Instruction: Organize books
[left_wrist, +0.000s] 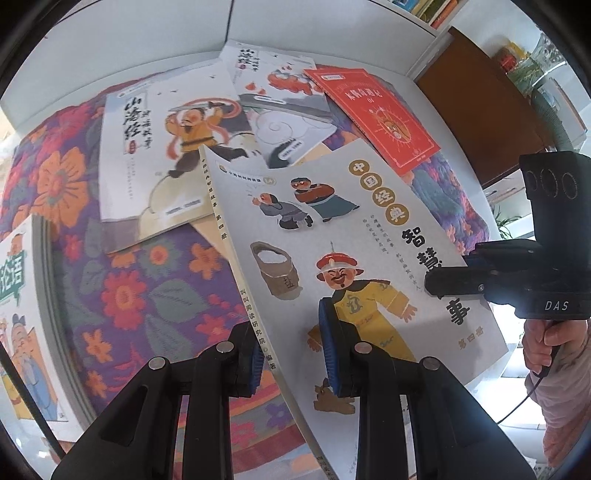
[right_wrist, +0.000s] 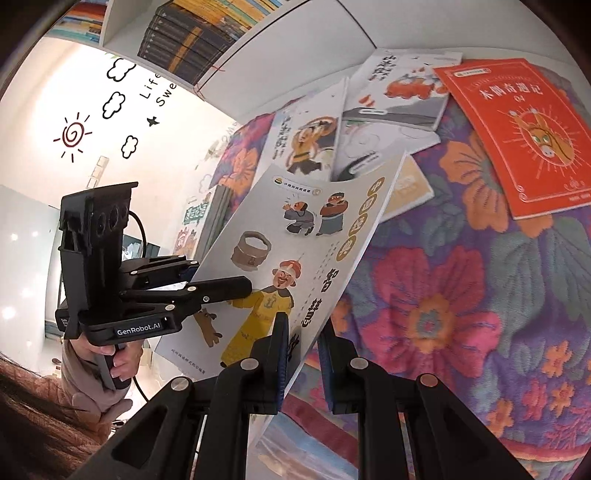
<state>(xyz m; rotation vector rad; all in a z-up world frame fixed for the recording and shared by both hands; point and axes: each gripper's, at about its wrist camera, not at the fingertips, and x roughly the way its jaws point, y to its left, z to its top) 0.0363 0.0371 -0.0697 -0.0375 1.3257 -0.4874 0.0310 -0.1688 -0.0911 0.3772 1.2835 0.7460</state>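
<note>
While both claws are pointing steeply downward, left claw (left_wrist: 291, 354) and right claw (right_wrist: 303, 354) are clamping opposite edges of the grey book (left_wrist: 354, 236), tilted above the floral cloth (left_wrist: 155, 280).

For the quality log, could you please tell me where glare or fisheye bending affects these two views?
Left wrist view: mostly even light, the grey book readable, though its edges bow; the window at top right is washed out. Right wrist view: the wall at left is overexposed, and the red book curves near the rim.

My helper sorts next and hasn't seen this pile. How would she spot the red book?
Start at the flowered cloth. Beyond the grey book held up in both claws, the red book lies flat at the pile's right end. It alone has a solid red cover with a sunburst emblem.
</note>
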